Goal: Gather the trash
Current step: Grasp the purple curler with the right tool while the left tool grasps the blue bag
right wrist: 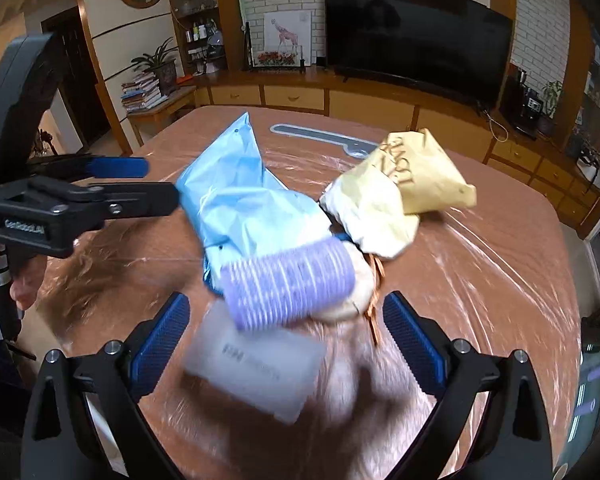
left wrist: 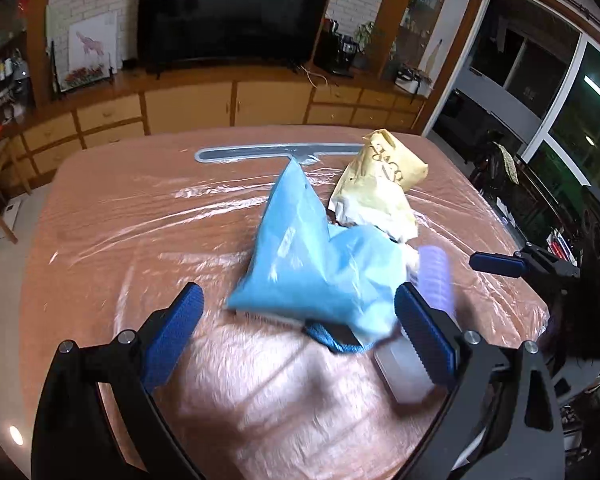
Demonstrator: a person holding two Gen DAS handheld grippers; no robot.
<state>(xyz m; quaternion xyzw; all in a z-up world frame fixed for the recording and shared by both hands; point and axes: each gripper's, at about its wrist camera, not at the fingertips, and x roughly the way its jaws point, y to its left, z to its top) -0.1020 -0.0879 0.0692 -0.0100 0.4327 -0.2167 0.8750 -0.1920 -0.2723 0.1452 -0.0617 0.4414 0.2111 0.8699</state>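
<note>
Hovering above a plastic-covered table: left gripper and right gripper, both spread wide and holding nothing. Piled together on the tabletop between them: blue bag, yellow paper bag, purple ridged roller, blurred translucent white packet.

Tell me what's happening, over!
Both tools open, holding nothing: left tool, right tool. Trash heaped on table: blue bag, yellow bag, purple roller. Nothing blocking.
</note>
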